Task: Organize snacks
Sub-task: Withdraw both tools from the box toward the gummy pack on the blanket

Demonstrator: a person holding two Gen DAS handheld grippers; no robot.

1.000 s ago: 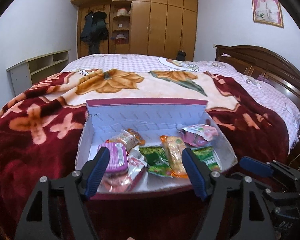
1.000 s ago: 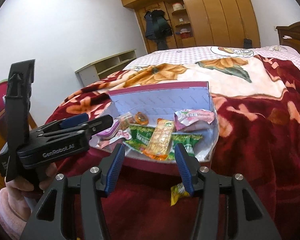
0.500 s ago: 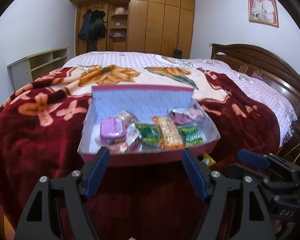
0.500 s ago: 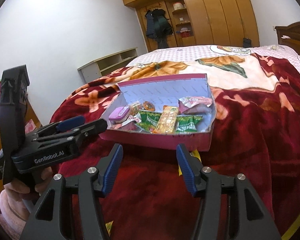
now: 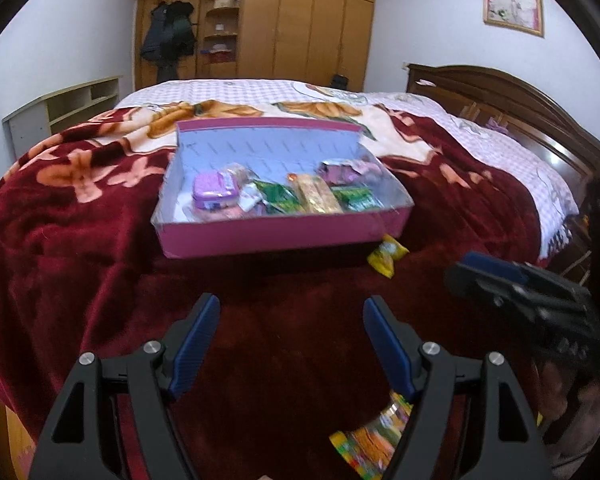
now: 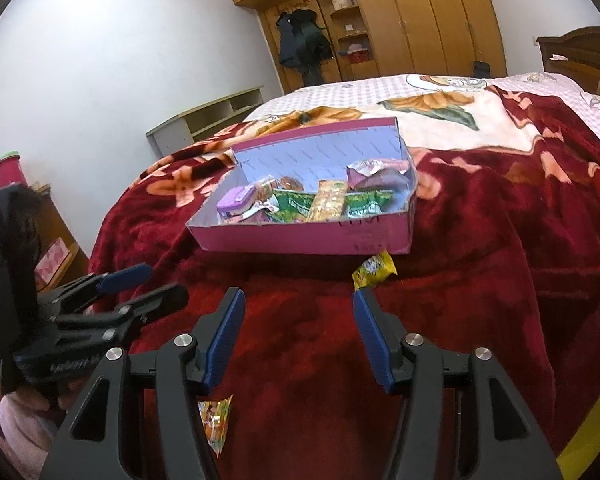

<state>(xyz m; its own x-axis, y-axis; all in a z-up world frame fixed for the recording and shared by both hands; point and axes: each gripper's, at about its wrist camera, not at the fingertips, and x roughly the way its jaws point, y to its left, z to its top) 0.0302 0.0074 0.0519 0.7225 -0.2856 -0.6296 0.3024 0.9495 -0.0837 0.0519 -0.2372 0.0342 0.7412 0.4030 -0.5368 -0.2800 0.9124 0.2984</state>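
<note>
A pink box (image 5: 284,236) (image 6: 300,240) sits on the red blanket and holds several snack packets, among them a purple tin (image 5: 214,192) (image 6: 236,200). A yellow packet (image 5: 386,254) (image 6: 374,274) lies on the blanket by the box's near right corner. Another colourful packet (image 5: 370,442) (image 6: 214,420) lies close below the grippers. My left gripper (image 5: 290,344) is open and empty, well short of the box. My right gripper (image 6: 298,336) is open and empty, just short of the yellow packet.
The bed's wooden headboard (image 5: 520,104) is on the right. A wardrobe (image 5: 268,24) stands at the back. A low shelf unit (image 5: 64,108) stands against the left wall. The blanket drops off at the near edge of the bed.
Both grippers have pulled back from the box toward the near edge of the bed. The yellow packet and the lower packet have come into view.
</note>
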